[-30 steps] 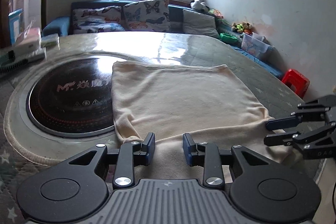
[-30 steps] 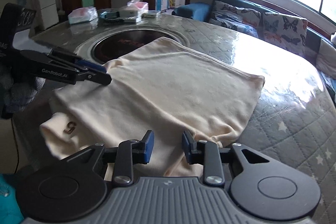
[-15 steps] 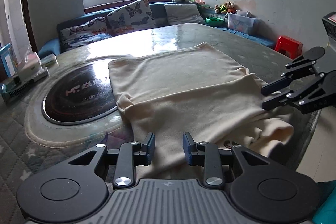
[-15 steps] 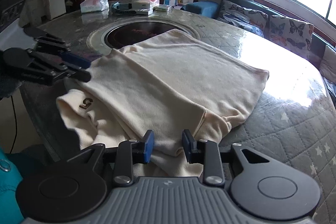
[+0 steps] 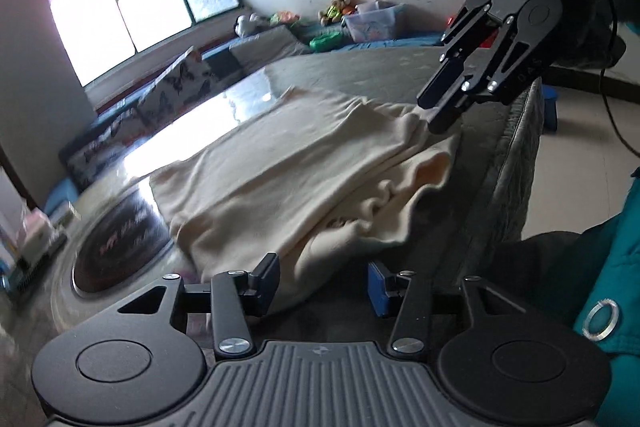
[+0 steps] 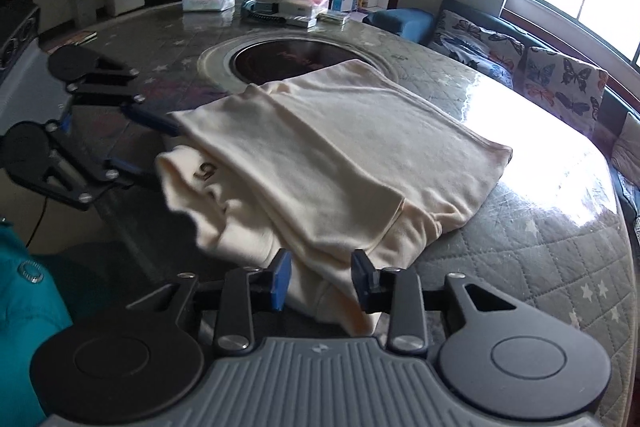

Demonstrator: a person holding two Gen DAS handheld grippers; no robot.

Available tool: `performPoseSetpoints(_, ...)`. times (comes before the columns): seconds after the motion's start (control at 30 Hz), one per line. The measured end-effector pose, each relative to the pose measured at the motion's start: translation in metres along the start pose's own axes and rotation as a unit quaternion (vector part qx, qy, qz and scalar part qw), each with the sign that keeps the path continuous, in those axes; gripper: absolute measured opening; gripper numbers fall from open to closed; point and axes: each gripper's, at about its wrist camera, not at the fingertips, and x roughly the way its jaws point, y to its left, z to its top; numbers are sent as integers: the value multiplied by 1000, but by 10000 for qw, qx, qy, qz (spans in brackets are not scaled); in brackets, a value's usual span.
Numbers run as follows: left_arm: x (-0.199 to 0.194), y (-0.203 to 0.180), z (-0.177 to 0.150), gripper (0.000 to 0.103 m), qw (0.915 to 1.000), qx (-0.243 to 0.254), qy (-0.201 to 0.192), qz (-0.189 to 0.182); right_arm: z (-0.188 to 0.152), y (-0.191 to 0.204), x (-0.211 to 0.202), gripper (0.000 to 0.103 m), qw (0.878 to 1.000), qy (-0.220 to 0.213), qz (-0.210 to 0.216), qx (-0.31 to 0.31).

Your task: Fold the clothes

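A cream garment (image 5: 304,171) lies partly folded on the round quilted table (image 5: 400,75), its near part bunched and hanging over the table's edge. It also shows in the right wrist view (image 6: 340,155), with a small dark logo on the hanging part. My left gripper (image 5: 322,285) is open, its fingers just short of the garment's near edge; it also shows in the right wrist view (image 6: 148,151). My right gripper (image 6: 320,281) is open, with the garment's hanging corner between its fingers; in the left wrist view it (image 5: 434,113) hovers at the garment's far corner.
A black induction cooker plate (image 6: 296,61) is set in the table's middle, partly under the garment. Tissue packs and boxes (image 6: 280,5) lie at the far side. A sofa with butterfly cushions (image 6: 540,67) stands by the window. My teal jacket (image 5: 600,275) is close.
Both grippers have pulled back toward the table's edge and opened wider. The garment's near part has slid over the edge and bunched up. The left view has tilted.
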Motion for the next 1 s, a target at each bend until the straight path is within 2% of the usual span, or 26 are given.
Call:
performPoseSetpoints(0.03, 2, 0, 2, 49, 10000, -13, -32, -4, -1, 2, -1, 35, 10000, 6, 15, -29)
performPoseSetpoints(0.07, 5, 0, 4, 44, 10000, -35, -61, -12, -2, 3, -2, 36, 10000, 11, 28, -56)
performPoseSetpoints(0.2, 14, 1, 11, 15, 9998, -126, -177, -43, -6, 11, -3, 43, 9997, 46, 96, -232)
performPoseSetpoints(0.3, 17, 19, 23, 10, 9979, -598, -242, -101, -7, 18, -1, 44, 9990, 29, 180, -417)
performPoseSetpoints(0.43, 24, 44, 36, 9, 9933, -1096, -339, -141, 0, 20, 8, 45, 9980, -168, 109, -592)
performPoseSetpoints(0.67, 42, 61, 46, 10, 9907, -1321, -266, -215, 10, 10, 35, 42, 9982, -354, 39, -477)
performPoseSetpoints(0.7, 43, 62, 46, 10, 9904, -1337, -253, -232, 11, 8, 38, 37, 9986, -290, 102, -424)
performPoseSetpoints(0.73, 43, 62, 45, 10, 9904, -1343, -227, -251, 12, 6, 41, 26, 9989, -226, 166, -372)
performPoseSetpoints(0.83, 39, 61, 38, 16, 9911, -1303, -149, -248, 15, 0, 43, 15, 9991, -141, 333, -226)
performPoseSetpoints(0.9, 32, 56, 31, 28, 9928, -1178, -138, -176, 18, -4, 42, 13, 9990, -127, 421, -96)
performPoseSetpoints(1.0, 24, 49, 20, 36, 9955, -941, -88, -44, 22, -11, 40, 12, 9986, -164, 494, 87)
